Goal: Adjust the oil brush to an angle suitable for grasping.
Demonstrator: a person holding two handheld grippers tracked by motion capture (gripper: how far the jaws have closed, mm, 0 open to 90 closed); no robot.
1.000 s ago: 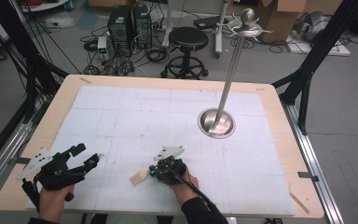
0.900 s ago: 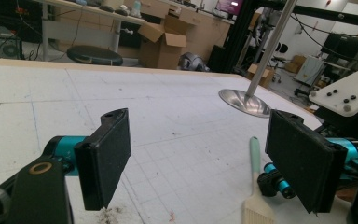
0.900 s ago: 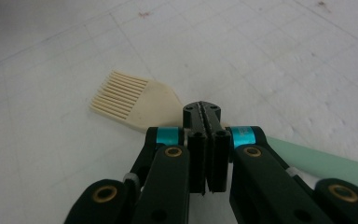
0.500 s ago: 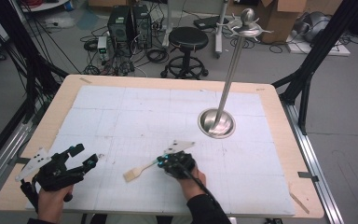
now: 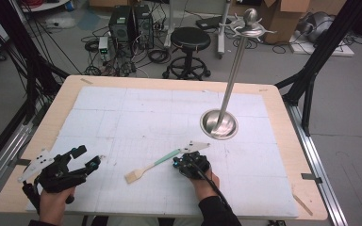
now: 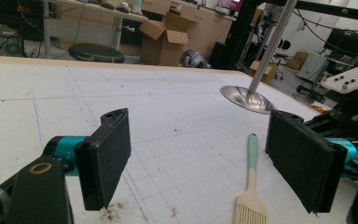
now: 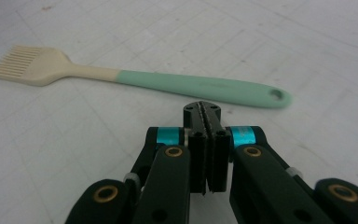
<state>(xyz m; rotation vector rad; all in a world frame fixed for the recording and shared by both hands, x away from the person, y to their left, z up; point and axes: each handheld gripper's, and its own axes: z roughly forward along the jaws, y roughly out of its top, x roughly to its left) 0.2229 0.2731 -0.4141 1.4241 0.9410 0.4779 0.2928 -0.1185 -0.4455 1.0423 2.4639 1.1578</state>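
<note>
— Near the tabletop's front edge, where does the pastry brush point(image 5: 152, 165) lie?
— Flat, just beside the right gripper point(image 7: 207, 111), whose jaws are pressed together, empty.
— And the left gripper point(image 5: 86, 157)?
— Held low by the front-left corner, jaws spread wide.

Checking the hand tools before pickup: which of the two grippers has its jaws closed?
The right gripper, just short of the brush, has its jaws pressed together on nothing. The left gripper stands wide open.

I see the wooden bench point(image 5: 283, 101) covered by a white gridded mat point(image 5: 136, 117). On the mat, a brush point(image 5: 152, 166) lies at lower centre, and a steel pole's round base point(image 5: 219, 125) stands right of centre.
</note>
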